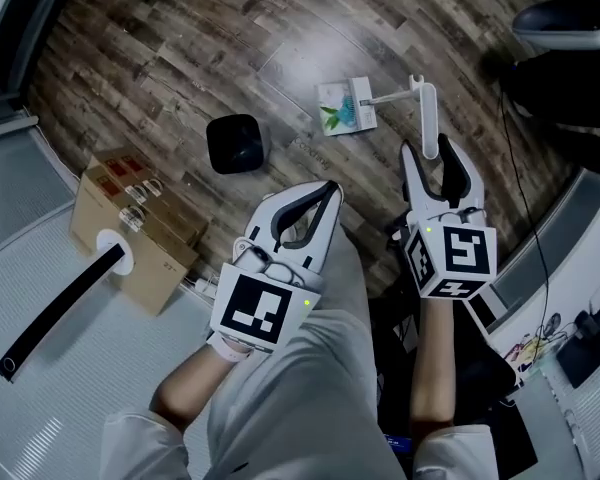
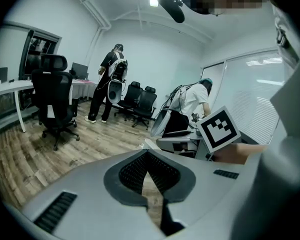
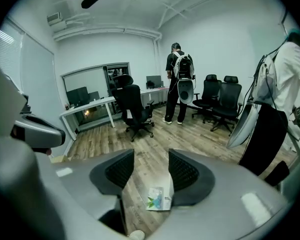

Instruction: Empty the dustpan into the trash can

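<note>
Head view, read left to right. A long black bar (image 1: 52, 315) lay at the far left, its upper end at a white ring (image 1: 117, 252) on a cardboard box (image 1: 155, 258). The box carried red labels; we could not read their print.

The trash can (image 1: 235, 143), small and black, stood on the wood floor (image 1: 160, 58) just beyond the box, apart from it.

The left gripper (image 1: 329, 189) was held low over the person's lap. In the left gripper view its jaws met at the tips, with nothing between them (image 2: 147, 155). Its marker cube showed a black-and-white square pattern, no lettering.

The dustpan (image 1: 363, 93), white, lay on the floor to the right of the trash can, well apart from it. A packet (image 1: 340, 108) with a green leaf print sat in its pan; the writing was too small to read. The handle ran out to the right, then towards the person.

The right gripper (image 1: 429, 154) had its jaws standing wide. The handle's end lined up with the gap, and no pad touched it. In the right gripper view (image 3: 151, 171) we saw the packet (image 3: 159, 199) on the floor through the gap.

A black office chair (image 1: 565, 28) stood at the top right.
</note>
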Demonstrator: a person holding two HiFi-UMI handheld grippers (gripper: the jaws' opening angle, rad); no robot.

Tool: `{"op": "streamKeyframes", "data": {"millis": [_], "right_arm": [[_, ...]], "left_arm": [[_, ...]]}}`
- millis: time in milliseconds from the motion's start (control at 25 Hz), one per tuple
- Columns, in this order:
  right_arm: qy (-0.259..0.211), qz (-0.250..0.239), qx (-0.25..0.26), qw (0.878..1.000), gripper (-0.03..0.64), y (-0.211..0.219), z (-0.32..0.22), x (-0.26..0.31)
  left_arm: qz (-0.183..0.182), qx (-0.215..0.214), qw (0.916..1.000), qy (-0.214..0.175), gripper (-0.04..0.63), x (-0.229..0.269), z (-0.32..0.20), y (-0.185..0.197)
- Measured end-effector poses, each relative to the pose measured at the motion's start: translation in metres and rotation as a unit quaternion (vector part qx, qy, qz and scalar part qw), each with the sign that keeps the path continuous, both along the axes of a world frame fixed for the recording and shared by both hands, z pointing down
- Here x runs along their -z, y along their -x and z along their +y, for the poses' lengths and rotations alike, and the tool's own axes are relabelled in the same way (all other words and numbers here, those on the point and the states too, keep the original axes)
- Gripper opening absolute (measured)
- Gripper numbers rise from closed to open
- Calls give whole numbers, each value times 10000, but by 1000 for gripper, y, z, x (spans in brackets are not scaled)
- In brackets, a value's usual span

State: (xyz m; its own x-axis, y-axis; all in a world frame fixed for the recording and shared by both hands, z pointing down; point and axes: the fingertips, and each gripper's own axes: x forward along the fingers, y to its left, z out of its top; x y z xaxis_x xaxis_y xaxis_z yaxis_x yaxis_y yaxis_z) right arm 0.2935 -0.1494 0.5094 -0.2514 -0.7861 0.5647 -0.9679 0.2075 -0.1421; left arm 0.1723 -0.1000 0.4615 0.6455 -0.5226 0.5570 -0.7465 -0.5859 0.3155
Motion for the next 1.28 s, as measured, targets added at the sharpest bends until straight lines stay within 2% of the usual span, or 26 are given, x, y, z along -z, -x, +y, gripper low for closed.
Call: {"op": "streamKeyframes", "data": {"millis": [120, 320, 640, 1280], "right_arm": [[91, 105, -23, 9999, 235, -6, -10, -14], [326, 330, -30, 9989, 238, -17, -25, -37], [378, 286, -65, 9989, 282, -24, -50, -56], [1195, 471, -47, 9917, 282, -30, -73, -107]], "left_arm": [[14, 22, 10000, 26, 8, -12, -9, -5], [43, 92, 9999, 92, 8, -31, -21, -10], [-2, 37, 9999, 151, 8, -60, -35, -18], [23, 105, 9999, 128, 8, -76, -65, -22]]}}
